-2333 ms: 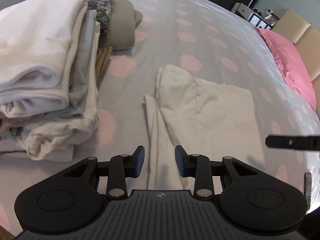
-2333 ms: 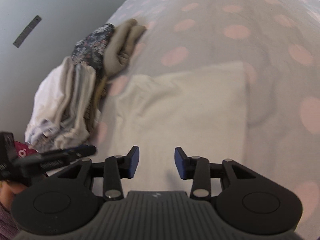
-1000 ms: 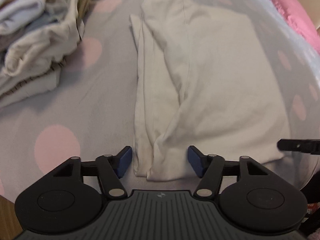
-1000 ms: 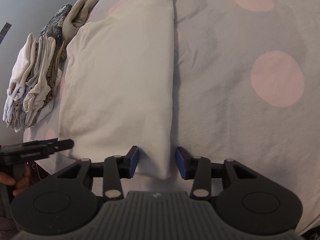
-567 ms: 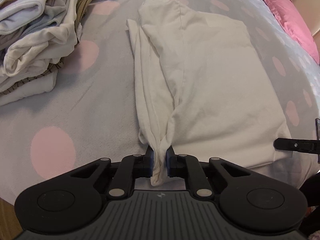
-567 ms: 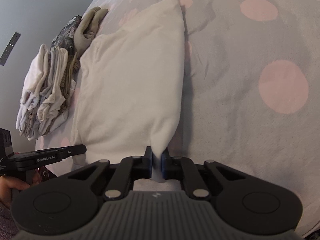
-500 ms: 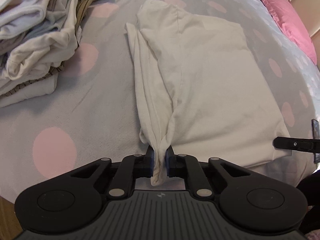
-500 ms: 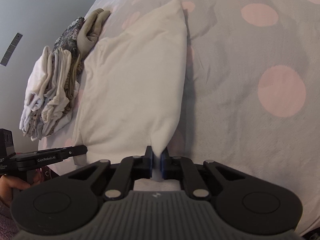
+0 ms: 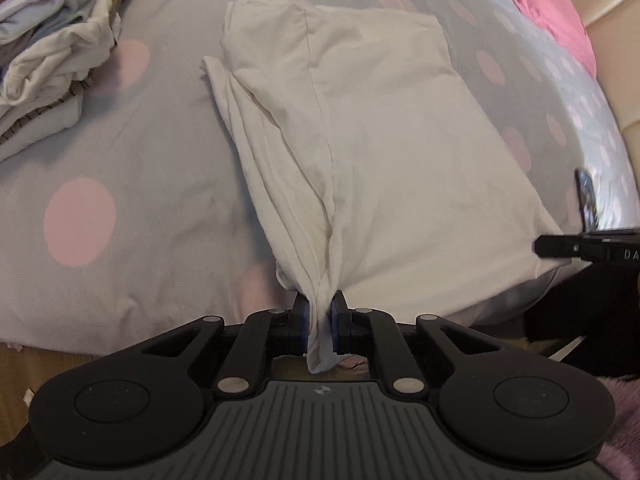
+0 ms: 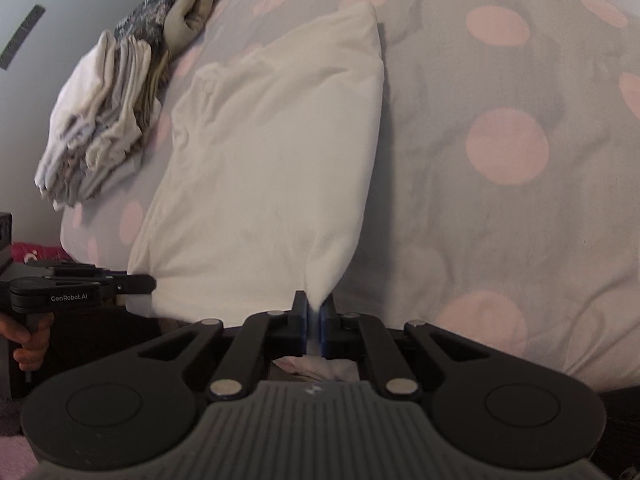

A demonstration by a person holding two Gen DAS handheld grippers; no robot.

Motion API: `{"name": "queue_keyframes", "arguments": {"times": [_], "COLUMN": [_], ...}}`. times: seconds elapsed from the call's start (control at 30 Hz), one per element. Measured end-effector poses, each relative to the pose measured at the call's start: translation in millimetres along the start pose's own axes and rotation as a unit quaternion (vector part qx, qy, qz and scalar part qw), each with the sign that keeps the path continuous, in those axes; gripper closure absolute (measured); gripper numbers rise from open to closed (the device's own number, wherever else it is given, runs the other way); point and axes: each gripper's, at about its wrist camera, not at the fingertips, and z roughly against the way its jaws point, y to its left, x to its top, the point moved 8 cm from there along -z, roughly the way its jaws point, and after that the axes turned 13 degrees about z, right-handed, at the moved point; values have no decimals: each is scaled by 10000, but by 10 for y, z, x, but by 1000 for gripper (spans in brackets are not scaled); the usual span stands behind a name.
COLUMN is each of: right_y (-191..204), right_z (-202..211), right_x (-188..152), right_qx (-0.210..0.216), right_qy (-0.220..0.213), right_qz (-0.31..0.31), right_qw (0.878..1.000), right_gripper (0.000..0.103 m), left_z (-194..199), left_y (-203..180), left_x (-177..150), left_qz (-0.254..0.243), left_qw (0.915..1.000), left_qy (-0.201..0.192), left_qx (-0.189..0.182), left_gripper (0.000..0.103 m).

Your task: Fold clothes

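Both near corners of the shirt (image 9: 380, 132) are now pinched; a sec ago both sets of jaws stood apart astride the hem, w/ the cloth lying flat. The left gripper (image 9: 319, 320) is clamped on the bunched left corner, the right gripper (image 10: 314, 322) on the smoother right corner. The near edge is drawn up off the bed (image 9: 152, 168), the cloth tenting toward each grip, while the far end lies flat ahead of the grippers. So the grasp is judged done, and a fold of the near edge over toward the far end looks ready to be started.

The shirt is cream, soft, thin knit, approx. rectangular, w/ a seam and loose pleats along its left side. The bed cover is grey, matte, w/ pink dots. A stack (image 9: 52, 44) of folded clothes is seen ahead-left of the left gripper.
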Motion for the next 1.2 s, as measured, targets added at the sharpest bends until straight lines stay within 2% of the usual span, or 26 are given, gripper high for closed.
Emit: {"name": "queue_keyframes", "arguments": {"times": [0.13,0.23,0.3,0.37,0.47,0.5,0.53,0.57,0.63,0.67,0.73,0.87,1.0,1.2], "right_y": [-46,-97,-117,-133,-140,-142,-135,-127,-139,-154,-208,-313,-433,-593], "right_z": [-152,-143,-73,7,84,106,118,120,108,78,4,-134,-296,-505], "right_x": [-66,-72,-19,75,302,385,477,579,767,867,1043,1266,1293,1368], "right_qx": [-178,-429,-449,-407,-446,-470,-486,-483,-449,-430,-389,-430,-462,-67], "right_qy": [221,217,90,-61,-221,-268,-304,-339,-410,-444,-516,-844,-1063,-1261], "right_qz": [229,407,421,413,480,512,544,562,526,455,235,-81,-52,-444], "right_qw": [9993,9980,9981,9983,9976,9972,9969,9967,9968,9971,9976,9955,9932,9910], "right_gripper": [90,87,73,67,59,58,57,51,41,34,33,33,33,33], "left_z": [-133,-75,5,98,258,313,352,392,413,375,279,-43,-250,-459], "left_y": [45,45,9,0,35,45,42,40,26,14,6,177,304,372], "left_x": [20,27,95,195,420,507,605,702,902,1003,1193,1397,1443,1507], "left_qz": [148,79,90,141,186,202,218,235,316,353,459,929,1199,1349], "left_qw": [9998,9999,9999,9996,9976,9965,9954,9941,9908,9894,9868,9848,9809,9779], "left_qy": [102,19,-86,-254,-669,-807,-928,-1049,-1257,-1318,-1408,-1428,-1449,-1438], "left_qx": [104,83,26,-13,64,28,-57,-141,-392,-507,-653,-325,-496,-698], "left_gripper": [91,90,86,80,78,76,69,62,57,52,49,49,49,49]}}
